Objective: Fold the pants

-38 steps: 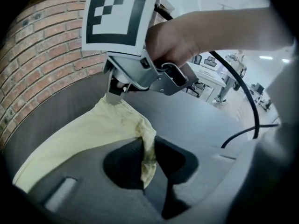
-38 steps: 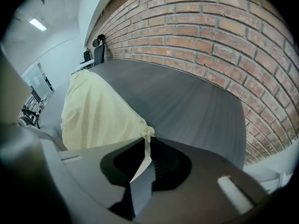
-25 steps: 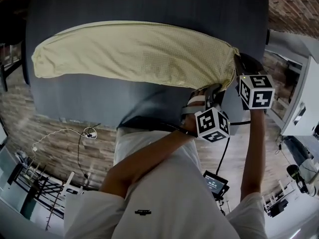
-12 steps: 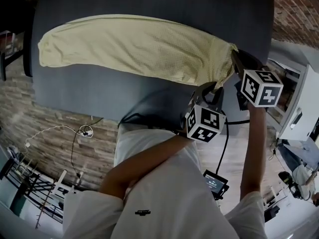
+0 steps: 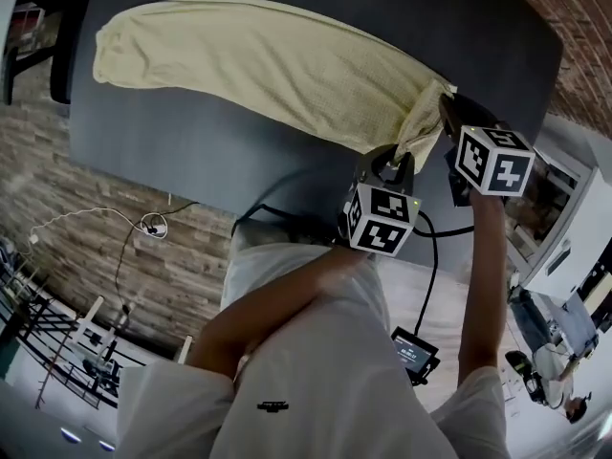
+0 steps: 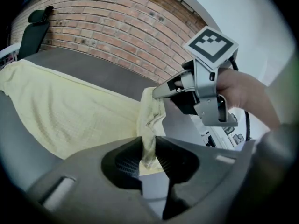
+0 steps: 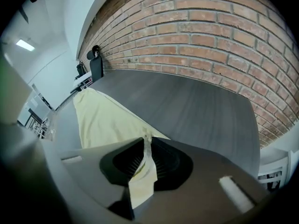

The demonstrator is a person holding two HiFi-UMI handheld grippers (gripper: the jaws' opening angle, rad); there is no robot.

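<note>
Yellow pants (image 5: 258, 60), stretched away from the jaws across the grey table (image 5: 191, 151), are pinched at their near end by the left gripper (image 6: 148, 150) (its jaws just eased wider) and right gripper (image 7: 145, 148); both corners should be carried over together, kept taut.

No text or number is legible; the small dark logo (image 5: 273, 407) on the shirt (image 5: 325, 352) cannot be read.

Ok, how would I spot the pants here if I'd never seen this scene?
Find the dark grey table in front of the brick wall. Stretched along it lie the pants, one long pale yellow strip of cloth with one end bunched and lifted. They are the only cloth and the only pale thing on that dark top.
</note>
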